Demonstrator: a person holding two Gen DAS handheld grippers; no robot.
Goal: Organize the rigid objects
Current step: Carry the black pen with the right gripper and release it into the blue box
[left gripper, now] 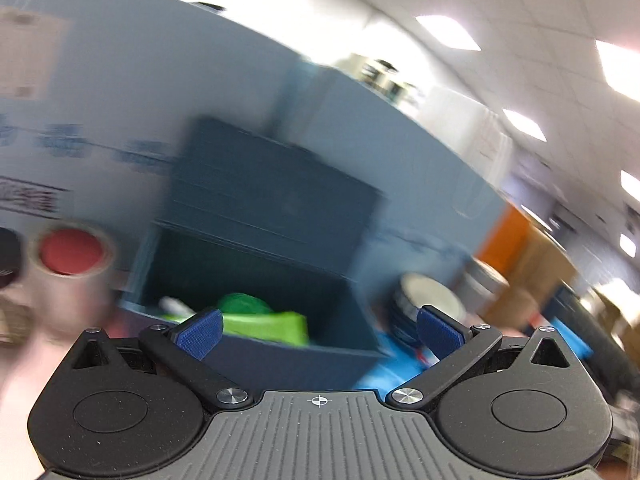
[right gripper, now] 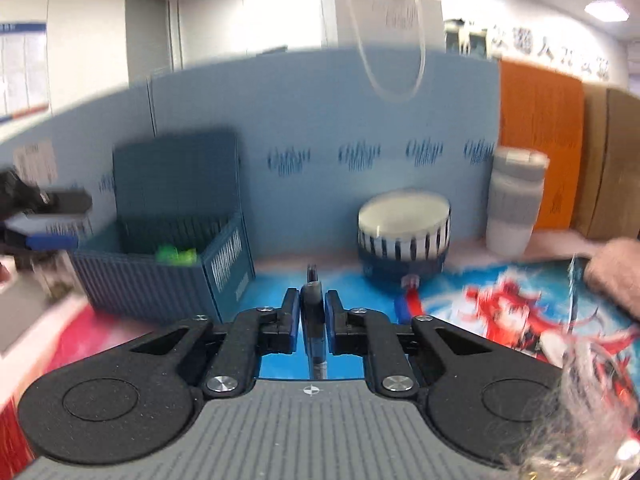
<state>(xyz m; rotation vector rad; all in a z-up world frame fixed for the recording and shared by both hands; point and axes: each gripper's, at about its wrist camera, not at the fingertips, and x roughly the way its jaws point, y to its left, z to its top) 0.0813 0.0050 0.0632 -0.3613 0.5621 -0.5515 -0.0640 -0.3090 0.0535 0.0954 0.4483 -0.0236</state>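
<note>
1. The right gripper (right gripper: 313, 312) is clamped on a slim dark pen (right gripper: 313, 300), its long axis pointing forward.
2. The blue crate (right gripper: 168, 280) lies ahead-left, near the mat's back-left corner.
3. The left gripper (left gripper: 318, 330) hangs open and empty.

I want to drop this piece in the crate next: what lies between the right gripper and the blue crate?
In the right wrist view, only bare blue mat lies between the right gripper, shut on a slim dark object, and the blue crate.
</note>
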